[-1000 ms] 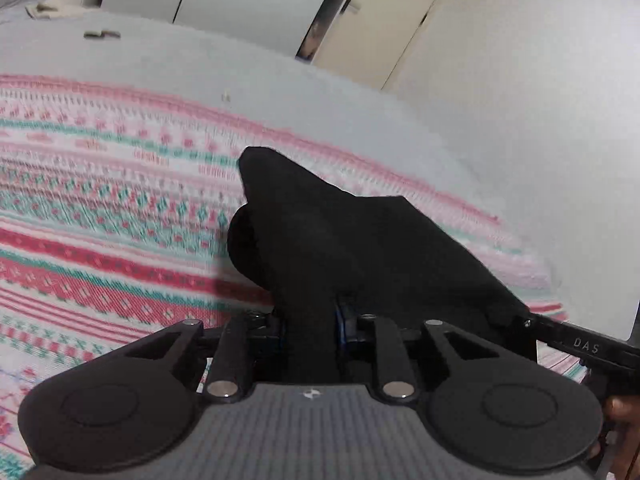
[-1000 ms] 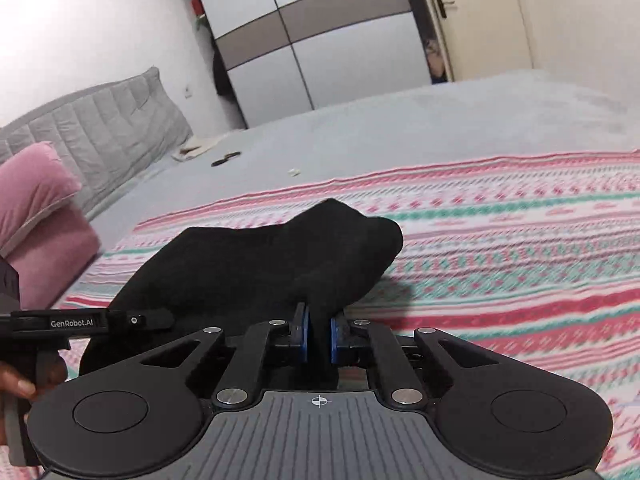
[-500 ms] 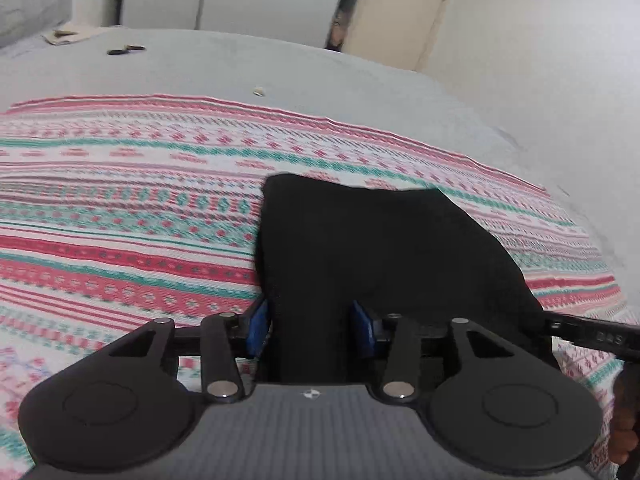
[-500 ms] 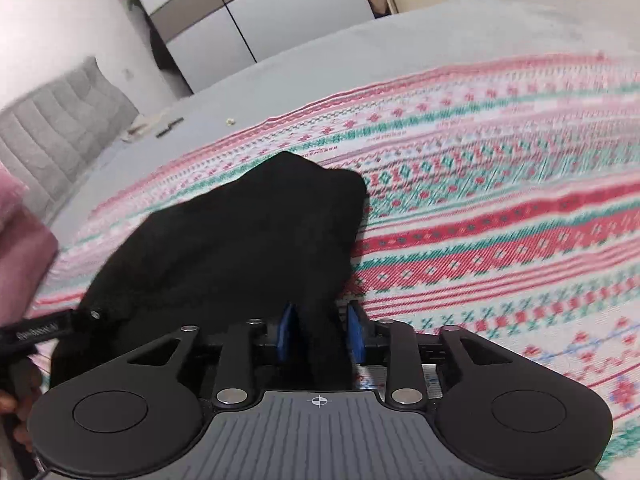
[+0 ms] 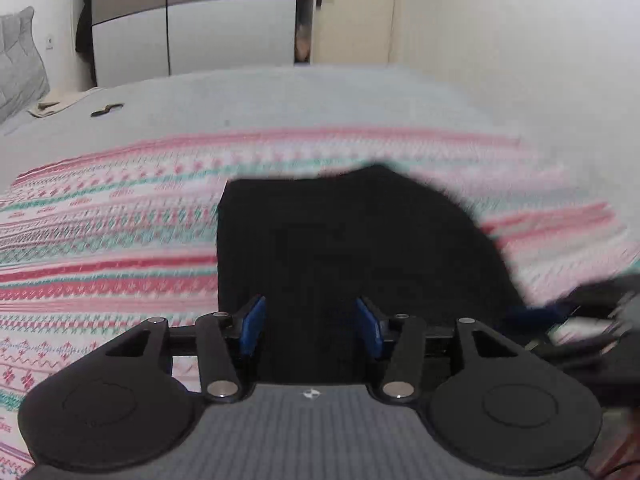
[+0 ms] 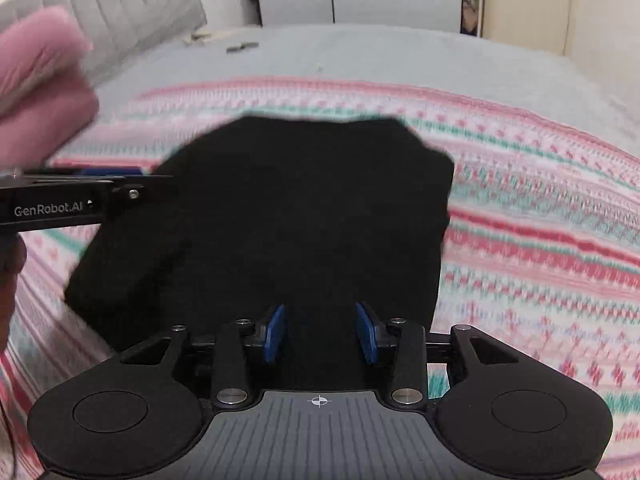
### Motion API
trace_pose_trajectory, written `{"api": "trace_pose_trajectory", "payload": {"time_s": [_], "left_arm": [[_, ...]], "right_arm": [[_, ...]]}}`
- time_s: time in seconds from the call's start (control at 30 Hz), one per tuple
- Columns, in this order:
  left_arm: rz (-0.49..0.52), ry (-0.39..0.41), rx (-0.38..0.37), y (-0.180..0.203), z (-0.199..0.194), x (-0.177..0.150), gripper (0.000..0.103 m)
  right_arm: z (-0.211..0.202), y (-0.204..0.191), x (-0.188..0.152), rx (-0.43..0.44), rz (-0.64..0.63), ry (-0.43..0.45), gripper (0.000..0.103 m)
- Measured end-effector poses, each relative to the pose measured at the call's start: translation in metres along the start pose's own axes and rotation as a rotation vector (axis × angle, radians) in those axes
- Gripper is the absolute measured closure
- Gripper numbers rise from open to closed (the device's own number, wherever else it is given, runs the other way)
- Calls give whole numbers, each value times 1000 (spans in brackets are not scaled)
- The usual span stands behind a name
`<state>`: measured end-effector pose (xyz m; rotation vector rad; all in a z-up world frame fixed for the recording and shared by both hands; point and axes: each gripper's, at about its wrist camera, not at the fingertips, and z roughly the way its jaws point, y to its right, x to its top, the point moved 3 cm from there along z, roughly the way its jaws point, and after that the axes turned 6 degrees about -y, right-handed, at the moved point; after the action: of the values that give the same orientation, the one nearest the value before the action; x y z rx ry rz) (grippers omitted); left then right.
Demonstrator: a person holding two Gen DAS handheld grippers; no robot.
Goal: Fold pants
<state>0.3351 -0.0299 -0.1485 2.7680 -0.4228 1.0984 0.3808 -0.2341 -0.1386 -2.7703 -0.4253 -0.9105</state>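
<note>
The black pants [image 5: 352, 240] lie folded in a compact block on the striped red, white and green blanket [image 5: 100, 240]. My left gripper [image 5: 310, 324] is open, its blue pads apart over the near edge of the pants. My right gripper [image 6: 320, 332] is open too, its blue pads apart over the near edge of the pants [image 6: 288, 216]. The left gripper's arm [image 6: 68, 204] shows at the left of the right wrist view. The right gripper [image 5: 580, 312] shows blurred at the right of the left wrist view.
The blanket [image 6: 540, 240] covers a bed with a grey sheet [image 5: 280, 100]. A pink pillow [image 6: 40, 76] and grey headboard [image 6: 132, 12] lie at the left. A small dark object [image 5: 106, 110] lies on the sheet. A wardrobe [image 5: 192, 16] and door [image 6: 524, 0] stand behind.
Both grippers went from shut on the pants to open and let the cloth go. The pants dropped flat onto the blanket. Both grippers have pulled back and tilted up.
</note>
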Motion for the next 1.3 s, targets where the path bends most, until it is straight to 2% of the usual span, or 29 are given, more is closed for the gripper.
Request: {"api": "trace_pose_trajectory", "payload": {"time_s": [0.07,0.17,0.27,0.37,0.53,0.6,0.67,0.7,0.77,0.8,0.87,0.9,0.97,1.03,1.17,1.2,1.27,1.3], "left_arm": [[4,-24,21,-3,13,-5,27],[30,-15,37,-1,15,-6,27],[26,-13,42,-2,15,-6,27],[17,5,44,-1,7,-10,27],[74,36,79,9,-18,-28,25],[39,9,75,8,-21,-40,19],[-18,-22,56,6,-21,-56,4],[-35,-28,53,7,-23,-66,2],[-59,-78,51,9,-23,-82,1],[-61,-67,59,11,-27,-87,1],[-47,-65,78,18,-39,-93,1],[-60,-62,78,19,-47,-96,1],[-113,-47,76,19,-66,-102,0],[-159,-47,88,19,-86,-112,0],[-237,-36,152,22,-130,-132,0],[-246,-27,148,25,-144,-135,0],[-268,-6,141,28,-167,-141,0],[-274,7,138,30,-178,-142,0]], "right_arm": [[4,-2,-4,-7,-6,12,64],[7,1,-3,10,30,8,64],[5,0,-6,14,14,9,64],[-3,3,-12,25,30,1,64],[-17,-3,-23,3,4,8,64],[-21,-3,-27,3,39,9,64],[-25,-7,-34,-16,41,19,64],[-27,-10,-39,-21,44,27,64],[-32,-13,-53,-20,81,33,63],[-33,-14,-62,-24,98,30,63],[-30,-18,-80,-5,134,-31,62],[-35,-21,-89,-19,135,5,62],[-49,-33,-102,-60,105,14,62],[-69,-43,-113,-51,100,39,62],[-124,-53,-136,-24,209,150,58],[-137,-56,-142,-21,235,175,56],[-160,-60,-150,-29,274,220,25],[-170,-63,-153,-38,282,243,21]]}}
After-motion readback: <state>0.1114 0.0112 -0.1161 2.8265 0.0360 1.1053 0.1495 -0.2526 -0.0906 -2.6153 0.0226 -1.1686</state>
